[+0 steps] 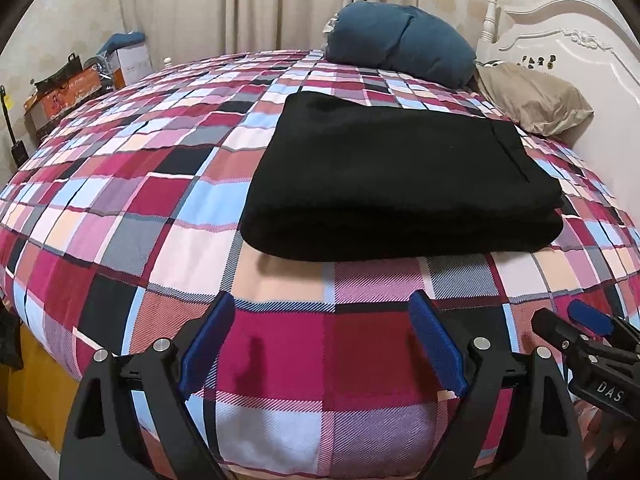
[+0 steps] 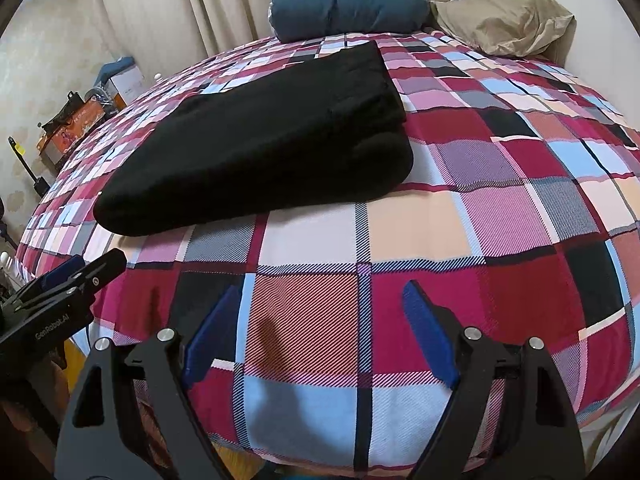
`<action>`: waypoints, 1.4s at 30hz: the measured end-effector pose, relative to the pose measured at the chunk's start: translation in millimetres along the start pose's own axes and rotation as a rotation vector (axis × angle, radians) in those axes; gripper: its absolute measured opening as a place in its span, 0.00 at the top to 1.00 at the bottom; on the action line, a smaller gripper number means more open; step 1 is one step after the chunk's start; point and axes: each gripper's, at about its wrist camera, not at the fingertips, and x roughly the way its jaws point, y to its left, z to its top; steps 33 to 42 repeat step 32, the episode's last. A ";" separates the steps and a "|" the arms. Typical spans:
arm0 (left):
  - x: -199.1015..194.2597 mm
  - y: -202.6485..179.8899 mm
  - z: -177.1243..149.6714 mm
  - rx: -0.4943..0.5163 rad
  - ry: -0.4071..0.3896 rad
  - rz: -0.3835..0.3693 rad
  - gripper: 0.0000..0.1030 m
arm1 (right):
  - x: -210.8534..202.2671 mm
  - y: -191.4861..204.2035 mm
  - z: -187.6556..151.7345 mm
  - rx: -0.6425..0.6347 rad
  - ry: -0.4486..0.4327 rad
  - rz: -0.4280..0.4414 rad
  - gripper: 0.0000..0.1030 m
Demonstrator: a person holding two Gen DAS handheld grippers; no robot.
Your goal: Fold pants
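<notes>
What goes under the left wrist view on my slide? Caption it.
Folded black pants lie on the plaid bedspread; left gripper open and empty.

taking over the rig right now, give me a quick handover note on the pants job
Left gripper: open, empty, over the checked bedspread near the bed's edge.
Right gripper: open, empty, beside it.
Black pants: lying on the bedspread ahead of both grippers, touched by neither, short of the blue pillow and tan pillow.
Done: pants look folded into a compact stack of layers.
Left: probably nothing, perhaps tidy the edges.
</notes>
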 end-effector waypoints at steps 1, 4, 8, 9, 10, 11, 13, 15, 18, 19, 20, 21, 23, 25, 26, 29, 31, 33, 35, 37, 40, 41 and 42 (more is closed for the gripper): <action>-0.7 -0.9 0.5 0.005 -0.006 0.010 0.15 | -0.1 0.7 -0.8 0.000 0.000 0.001 0.19; -4.3 -3.9 2.5 0.026 -0.026 0.012 0.15 | 0.0 1.5 -1.8 0.000 0.002 0.003 0.19; -6.4 -8.5 6.3 0.056 -0.044 0.034 0.15 | -0.1 2.0 -2.1 -0.001 0.004 0.004 0.19; -7.1 -9.8 6.6 0.066 -0.048 0.041 0.15 | -0.1 2.6 -2.5 -0.001 0.005 0.005 0.19; -7.5 -10.7 7.2 0.075 -0.054 0.053 0.15 | -0.6 2.6 -2.8 -0.001 0.005 0.006 0.19; -8.6 -11.7 7.7 0.080 -0.062 0.068 0.15 | -0.7 2.1 -2.7 -0.001 0.005 0.007 0.19; -10.3 -13.4 8.6 0.090 -0.073 0.082 0.15 | -1.1 2.0 -2.8 0.002 0.007 0.010 0.19; -13.5 -15.2 9.3 0.098 -0.091 0.092 0.15 | -1.4 2.0 -3.3 0.002 0.008 0.010 0.19; -18.5 -17.4 12.2 0.083 -0.136 0.132 0.15 | -1.6 2.4 -3.9 0.005 0.008 0.013 0.19; -19.6 -18.0 14.6 0.077 -0.156 0.143 0.15 | -1.6 1.4 -3.9 0.007 0.009 0.014 0.19; -20.7 -17.9 17.3 0.076 -0.172 0.120 0.15 | -1.6 1.7 -4.4 0.008 0.010 0.013 0.19; -23.1 -16.8 20.5 0.077 -0.198 0.061 0.15 | -1.8 1.8 -5.1 0.009 0.010 0.013 0.19; -22.0 -14.6 32.8 0.075 -0.197 -0.029 0.15 | -2.5 0.4 -4.9 0.010 0.010 0.016 0.19; -19.4 -9.4 45.5 0.065 -0.186 -0.088 0.15 | -4.9 -0.9 -2.9 0.012 0.004 0.015 0.19; -16.3 0.9 56.3 0.036 -0.186 -0.102 0.15 | -8.1 -2.0 0.8 0.012 -0.003 0.014 0.19; 8.8 38.0 91.0 -0.006 -0.136 -0.098 0.15 | -20.3 -12.0 31.1 0.003 -0.047 0.024 0.18; 35.3 76.6 120.6 -0.057 -0.116 -0.056 0.15 | -20.4 -24.5 74.8 -0.014 -0.088 0.035 0.09; 53.4 103.1 137.8 -0.083 -0.128 -0.014 0.15 | -18.1 -32.1 97.7 -0.020 -0.123 0.020 0.08; 53.4 103.1 137.8 -0.083 -0.128 -0.014 0.15 | -18.1 -32.1 97.7 -0.020 -0.123 0.020 0.08; 53.4 103.1 137.8 -0.083 -0.128 -0.014 0.15 | -18.1 -32.1 97.7 -0.020 -0.123 0.020 0.08; 53.4 103.1 137.8 -0.083 -0.128 -0.014 0.15 | -18.1 -32.1 97.7 -0.020 -0.123 0.020 0.08; 53.4 103.1 137.8 -0.083 -0.128 -0.014 0.15 | -18.1 -32.1 97.7 -0.020 -0.123 0.020 0.08; 53.4 103.1 137.8 -0.083 -0.128 -0.014 0.15 | -18.1 -32.1 97.7 -0.020 -0.123 0.020 0.08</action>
